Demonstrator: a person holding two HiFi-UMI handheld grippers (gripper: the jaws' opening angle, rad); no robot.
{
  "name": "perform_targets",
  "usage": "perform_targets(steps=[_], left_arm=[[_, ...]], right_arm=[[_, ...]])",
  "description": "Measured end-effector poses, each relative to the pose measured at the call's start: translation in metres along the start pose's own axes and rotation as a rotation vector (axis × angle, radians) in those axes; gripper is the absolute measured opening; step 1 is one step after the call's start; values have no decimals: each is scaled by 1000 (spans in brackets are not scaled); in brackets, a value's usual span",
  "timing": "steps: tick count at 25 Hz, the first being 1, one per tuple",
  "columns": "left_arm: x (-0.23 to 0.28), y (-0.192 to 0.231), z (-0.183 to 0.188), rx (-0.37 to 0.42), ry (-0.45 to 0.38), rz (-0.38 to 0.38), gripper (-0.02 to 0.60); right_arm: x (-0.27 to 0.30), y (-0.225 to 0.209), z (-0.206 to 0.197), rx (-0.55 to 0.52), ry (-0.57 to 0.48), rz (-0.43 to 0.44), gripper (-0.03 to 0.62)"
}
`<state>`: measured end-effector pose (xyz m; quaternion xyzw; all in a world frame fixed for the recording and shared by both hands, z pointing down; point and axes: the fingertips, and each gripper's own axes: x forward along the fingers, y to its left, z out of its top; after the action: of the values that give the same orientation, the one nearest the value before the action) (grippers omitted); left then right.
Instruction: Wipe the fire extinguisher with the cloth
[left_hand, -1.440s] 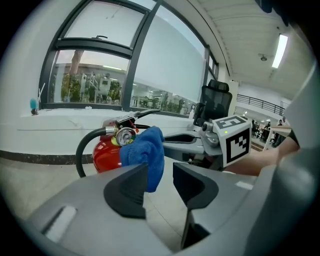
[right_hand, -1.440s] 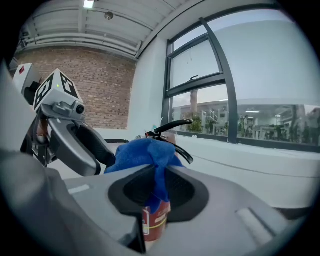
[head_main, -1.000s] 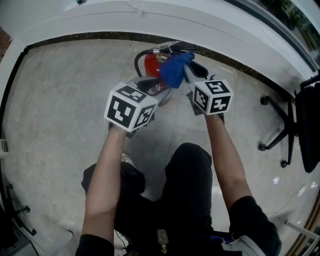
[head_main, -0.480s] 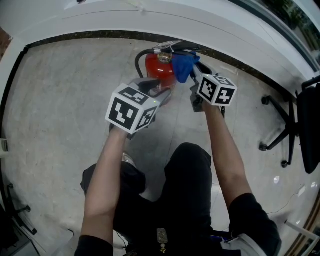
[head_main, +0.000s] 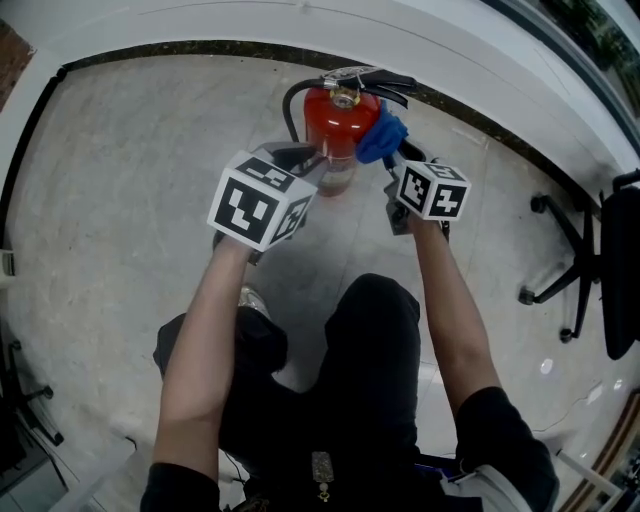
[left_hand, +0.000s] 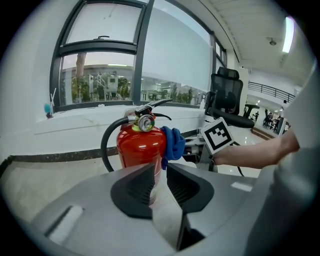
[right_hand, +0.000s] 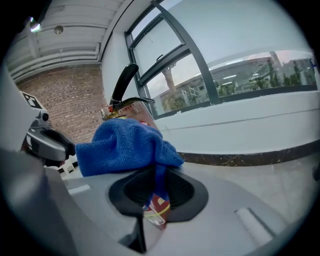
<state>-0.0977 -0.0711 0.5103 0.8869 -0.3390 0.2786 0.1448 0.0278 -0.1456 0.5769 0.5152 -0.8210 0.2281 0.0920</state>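
Head view: the extinguisher (head_main: 340, 130) stands on the floor (head_main: 130, 180) by the far wall. Your right tool (right_hand: 156, 192) pinches the cloth (head_main: 383, 138) against its right side to wipe. Your left tool (left_hand: 160, 182), its jaws just closed narrow on nothing, waits at its left, probably to steady it.

Daylight from the windows (left_hand: 100, 75) lights your scene brightly and evenly. A soft shadow falls on the floor (head_main: 120, 200) beneath you. Highlights glint on the fire extinguisher (left_hand: 140, 150). Both gripper views bulge, and their corners fall black.
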Motion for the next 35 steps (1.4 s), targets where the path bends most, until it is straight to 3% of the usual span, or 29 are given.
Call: perform_targets(steps=[5,9,16,20,26,35], left_arm=[[-2,4,0,-13,8,24,84],[-6,9,-3,-28,16,37,84],[-20,36,-12,-76,30,83,84],[-28,53,-12,-93,20,119,84],[-31,77,-14,-110,9,141,84],[-21,119,-19,-137,-17,141,82]], right_arm=[[-10,26,-23,-8,47,48,55],[-12,53,-37,44,69,105,55],[0,97,-44,233,70,221,57],[17,122,-42,501,10,269,57],[44,139,-34,672,-72,260,57],[82,144,-26,802,-123,190,57]])
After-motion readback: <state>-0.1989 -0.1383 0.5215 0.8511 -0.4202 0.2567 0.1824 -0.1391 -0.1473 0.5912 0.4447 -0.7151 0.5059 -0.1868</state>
